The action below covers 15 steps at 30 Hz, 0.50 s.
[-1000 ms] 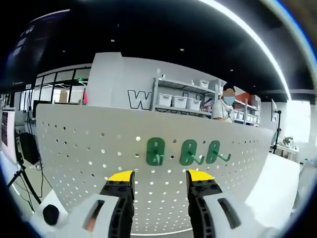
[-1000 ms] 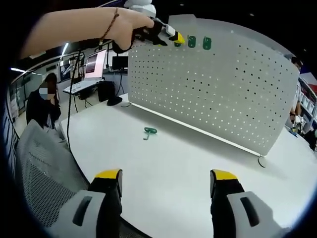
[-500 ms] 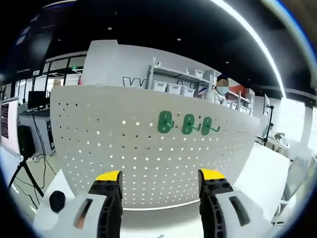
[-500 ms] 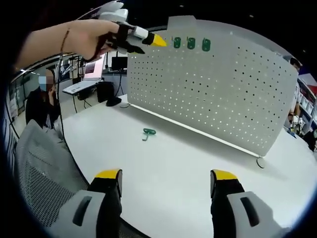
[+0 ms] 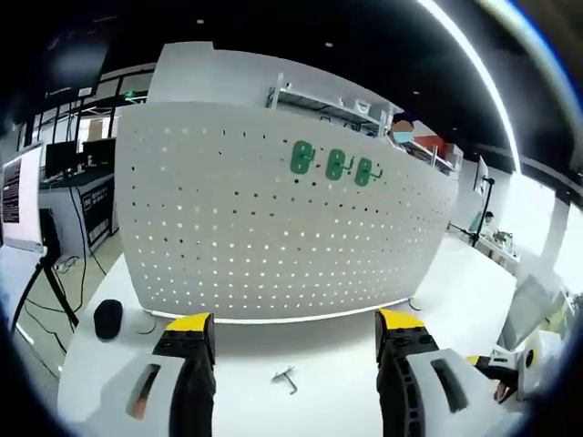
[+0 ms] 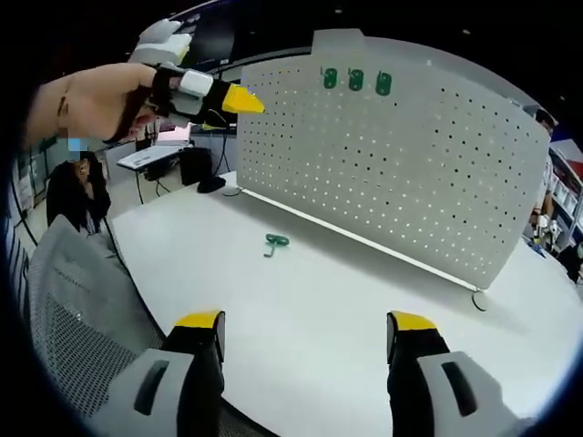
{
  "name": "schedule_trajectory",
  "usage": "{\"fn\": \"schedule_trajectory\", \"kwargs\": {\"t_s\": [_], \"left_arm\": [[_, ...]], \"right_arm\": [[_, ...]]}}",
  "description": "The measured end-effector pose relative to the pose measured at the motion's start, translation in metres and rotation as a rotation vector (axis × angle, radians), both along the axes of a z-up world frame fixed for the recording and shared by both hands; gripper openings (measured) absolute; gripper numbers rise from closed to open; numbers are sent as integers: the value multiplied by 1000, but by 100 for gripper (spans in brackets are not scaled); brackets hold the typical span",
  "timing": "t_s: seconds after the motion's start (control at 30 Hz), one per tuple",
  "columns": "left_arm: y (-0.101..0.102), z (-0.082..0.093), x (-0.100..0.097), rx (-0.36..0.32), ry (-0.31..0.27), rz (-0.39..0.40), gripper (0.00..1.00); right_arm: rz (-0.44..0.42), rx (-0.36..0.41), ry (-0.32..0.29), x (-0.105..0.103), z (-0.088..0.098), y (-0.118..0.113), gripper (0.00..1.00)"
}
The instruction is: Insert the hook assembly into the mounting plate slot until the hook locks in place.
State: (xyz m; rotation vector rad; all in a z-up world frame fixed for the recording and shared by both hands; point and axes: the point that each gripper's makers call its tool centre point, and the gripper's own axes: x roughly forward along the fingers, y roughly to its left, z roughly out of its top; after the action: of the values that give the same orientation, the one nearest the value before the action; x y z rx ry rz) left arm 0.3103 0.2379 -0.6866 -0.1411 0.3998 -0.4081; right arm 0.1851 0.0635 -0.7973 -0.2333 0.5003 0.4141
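Pegboard [image 5: 273, 228] is standing upright on the white desk [image 5: 346, 364] in the left gripper view, and three green hooks [image 5: 335, 165] are hanging side by side in its top rows. The left claw [image 5: 296, 332] is sitting released below, its yellow-tipped jaws spread wide with nothing between them, well back from the board. One loose hook [image 5: 288, 378] (it is reading grey from this side) is lying flat on the desk between the jaws in the picture, in front of the board's foot. A small black object [image 5: 107, 319] is resting on the desk near the board's left end, and the other claw is peeking in at the lower right edge.

Moving to the right gripper view, the right claw [image 6: 305, 332] is hovering over the desk [image 6: 346, 300] with its jaws wide apart and empty. The loose green hook [image 6: 275, 242] is lying on the desk just in front of the pegboard [image 6: 401, 173], apart from both claws. The three mounted hooks [image 6: 356, 81] are sitting near the board's top edge. At upper left a hand [image 6: 96, 100] is holding the left claw [image 6: 239, 100] in the air, beside the board's left edge and not touching it. A mesh chair back [image 6: 73, 319] is showing at lower left.
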Motion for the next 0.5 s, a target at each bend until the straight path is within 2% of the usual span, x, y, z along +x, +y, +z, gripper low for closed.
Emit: {"fn": "schedule_trajectory", "kwargs": {"t_s": [0.3, 0.5], "left_arm": [[4, -10, -28, 7, 31, -34, 77], [10, -25, -48, 13, 63, -53, 77]], "right_arm": [[11, -10, 12, -2, -3, 1, 69], [15, -6, 15, -3, -3, 3, 69]]}}
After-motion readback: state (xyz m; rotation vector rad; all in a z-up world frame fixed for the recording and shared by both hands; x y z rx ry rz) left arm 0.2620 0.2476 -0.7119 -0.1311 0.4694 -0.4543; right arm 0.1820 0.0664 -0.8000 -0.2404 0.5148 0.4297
